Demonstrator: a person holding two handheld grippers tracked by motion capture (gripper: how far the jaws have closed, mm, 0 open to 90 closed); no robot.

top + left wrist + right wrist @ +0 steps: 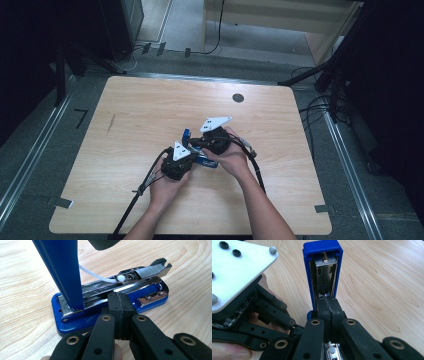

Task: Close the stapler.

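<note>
The left tool (pixel 120 315) sits closest to its own camera, its two black jaws pressed flat together with nothing between them, the tips resting just at the near edge of a blue stapler (pixel 110 307). The stapler lies opened on the tabletop (pixel 30 277): its blue base is flat on the wood, the chrome staple channel (pixel 140 273) stretches along it with a row of staples showing toward the far end, and a thin white plastic spring guide (pixel 100 277) curves over the channel. The blue top cover (pixel 62 272) stands swung up, nearly upright, from the hinge end of the base.

In the right gripper view, the right tool (pixel 329 312) is likewise closed, jaws touching with nothing between the pads, its tips against the lower inside of the raised cover (pixel 323 272), whose metal-lined underside faces the camera. The left tool's white plate (pixel 237 272) and black linkage lie just beside it, with fingers (pixel 229 352) at the lower edge.

From the high view, the two tools (pixel 177 160) (pixel 215 137) meet near the middle of the pale wooden tabletop (pixel 150 110), one in each hand, the stapler (pixel 192 147) between them. A small dark round hole (pixel 238 97) sits near the far edge, well apart from the work.
</note>
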